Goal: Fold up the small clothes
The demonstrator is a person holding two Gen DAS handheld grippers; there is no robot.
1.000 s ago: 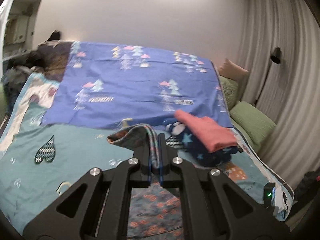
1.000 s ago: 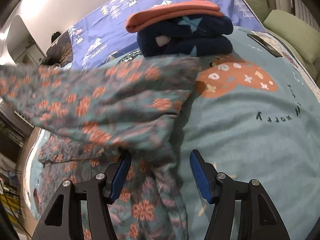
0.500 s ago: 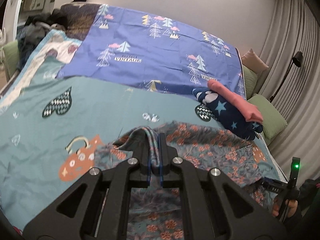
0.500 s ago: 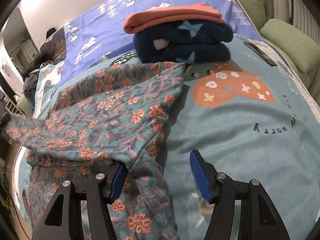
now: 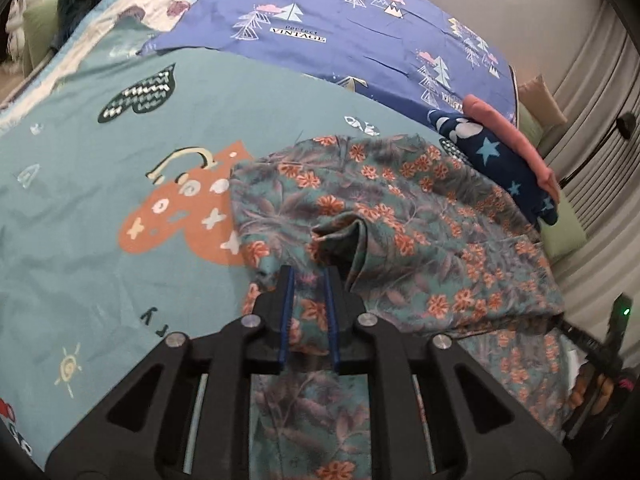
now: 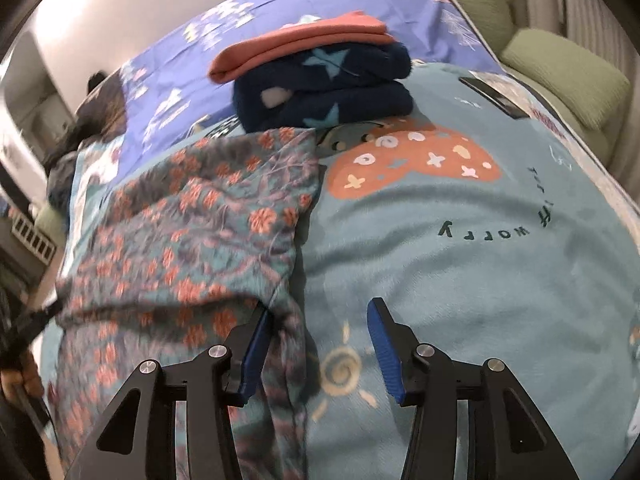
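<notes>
- Floral garment (image 5: 400, 216) now lies folded over on the teal bed cover (image 5: 100, 208); a second ago the left tongs held a pinch of it up in the air, clear of the bed.
- Left tongs (image 5: 308, 280): jaws opening. Half a second ago they were clamped on a fold of the cloth; now a narrow gap shows between the blue pads, cloth under and between them, and whether they still press it cannot be told. A small raised ridge of fabric stands just beyond the tips, toward 12 o'clock.
- Right tongs (image 6: 320, 320): jaws closing, gap narrower than a second ago. The garment's edge touches the left pad; the right pad stands apart over bare cover. Nothing gripped.
- Garment sits at 9 to 10 o'clock in the right wrist view, blurred.
- Folded stack, orange piece (image 6: 300, 40) on navy star piece (image 6: 324, 92), unchanged at 12 o'clock, touching the garment's far corner.
</notes>
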